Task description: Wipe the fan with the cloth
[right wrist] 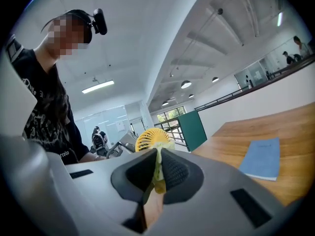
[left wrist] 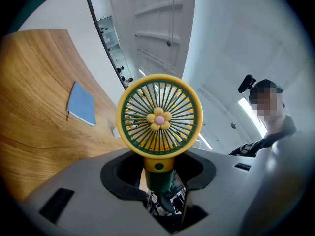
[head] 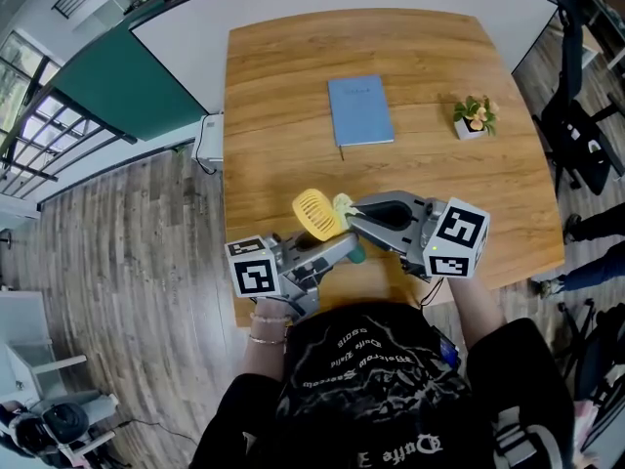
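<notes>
The left gripper [left wrist: 158, 183] clamps the handheld fan [left wrist: 159, 117] by its green handle, above the table's [head: 283, 76] near edge. At the grille's three o'clock, the right gripper [right wrist: 156, 170] pinches the yellow cloth [head: 342, 204]. Best to press lightly and sweep around the rim.

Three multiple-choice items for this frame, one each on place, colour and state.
1. In the head view, the small potted plant lies where from the flat blue notebook? A left B right C on top
2. The round yellow handheld fan has a handle that is: A green B red C white
3. The right claw is: A open, empty B shut on the pale yellow cloth C shut on the notebook
B, plant nearer the wooden table's right edge; A, left claw grips a green stem; B, cloth pinched between its jaws.
</notes>
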The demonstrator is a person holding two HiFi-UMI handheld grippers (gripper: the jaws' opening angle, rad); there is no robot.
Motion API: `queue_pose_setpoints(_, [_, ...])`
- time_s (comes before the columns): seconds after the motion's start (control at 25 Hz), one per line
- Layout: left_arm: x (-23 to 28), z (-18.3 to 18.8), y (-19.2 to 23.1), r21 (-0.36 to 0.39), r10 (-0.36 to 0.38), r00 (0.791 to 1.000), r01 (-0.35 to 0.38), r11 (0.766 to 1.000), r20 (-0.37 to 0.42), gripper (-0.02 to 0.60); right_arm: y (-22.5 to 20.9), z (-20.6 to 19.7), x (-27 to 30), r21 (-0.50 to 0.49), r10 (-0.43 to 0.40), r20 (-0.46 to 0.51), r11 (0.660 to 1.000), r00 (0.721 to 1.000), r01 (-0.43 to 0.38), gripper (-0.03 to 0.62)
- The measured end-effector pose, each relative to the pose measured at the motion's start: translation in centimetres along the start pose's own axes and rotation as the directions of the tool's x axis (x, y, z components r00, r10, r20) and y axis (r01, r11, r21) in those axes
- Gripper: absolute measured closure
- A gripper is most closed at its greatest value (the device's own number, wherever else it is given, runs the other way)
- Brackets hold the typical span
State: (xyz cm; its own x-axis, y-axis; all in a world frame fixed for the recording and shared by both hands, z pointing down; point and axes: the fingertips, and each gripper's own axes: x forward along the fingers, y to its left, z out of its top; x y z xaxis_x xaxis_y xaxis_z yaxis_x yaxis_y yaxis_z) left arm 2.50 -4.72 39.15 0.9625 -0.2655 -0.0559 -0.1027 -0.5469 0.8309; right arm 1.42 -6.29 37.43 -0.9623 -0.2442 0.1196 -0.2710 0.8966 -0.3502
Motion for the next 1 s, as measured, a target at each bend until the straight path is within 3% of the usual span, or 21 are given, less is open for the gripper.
queue_pose_setpoints(0.2, [-0.3, 0.3, 0.7, 0.024, 0.036, 0.993, -0.039, 0.999, 0.109, 0.382, -0.7, -0.6, -0.4, 0.199, 0.002, 0.054, 0.980, 0.999, -0.012, 0.566])
queue_pose_setpoints(0.32, [-1.6, 1.9, 1.7, -0.013, 0.075, 0.960, -0.074, 0.997, 0.269, 0.382, 0.5, -0.8, -0.9, 0.291, 0.037, 0.114, 0.954, 0.993, -0.069, 0.565])
queue_pose_setpoints(0.4, [-2.4, 2.8, 1.8, -0.025, 0.080, 0.945, -0.076, 0.997, 0.316, 0.382, 1.3, -1.5, -0.9, 0.336, 0.063, 0.124, 0.937, 0.990, -0.101, 0.565])
queue_pose_setpoints(0.48, [-2.8, 3.5, 1.3, -0.017, 0.060, 0.940, -0.057, 0.998, 0.335, 0.382, 1.7, -2.6, -1.1, 0.375, 0.072, 0.105, 0.921, 0.992, -0.107, 0.565])
queue_pose_setpoints(0.64, [-4.7, 5.4, 1.8, -0.055, 0.049, 0.885, -0.026, 0.998, 0.464, 0.382, 2.9, -6.8, -1.1, 0.377, 0.074, -0.037, 0.924, 0.997, -0.054, 0.563])
queue_pose_setpoints(0.84, [-5.1, 4.9, 4.6, -0.055, 0.215, 0.889, -0.211, 0.976, 0.405, 0.382, 3.6, -9.5, -1.5, 0.391, 0.001, -0.085, 0.920, 0.996, 0.033, 0.563])
queue_pose_setpoints(1.0, [-5.7, 3.3, 7.5, -0.053, 0.379, 0.866, -0.383, 0.922, 0.327, 0.383, 3.6, -10.8, -2.3, 0.401, -0.076, -0.099, 0.910, 0.992, 0.110, 0.563])
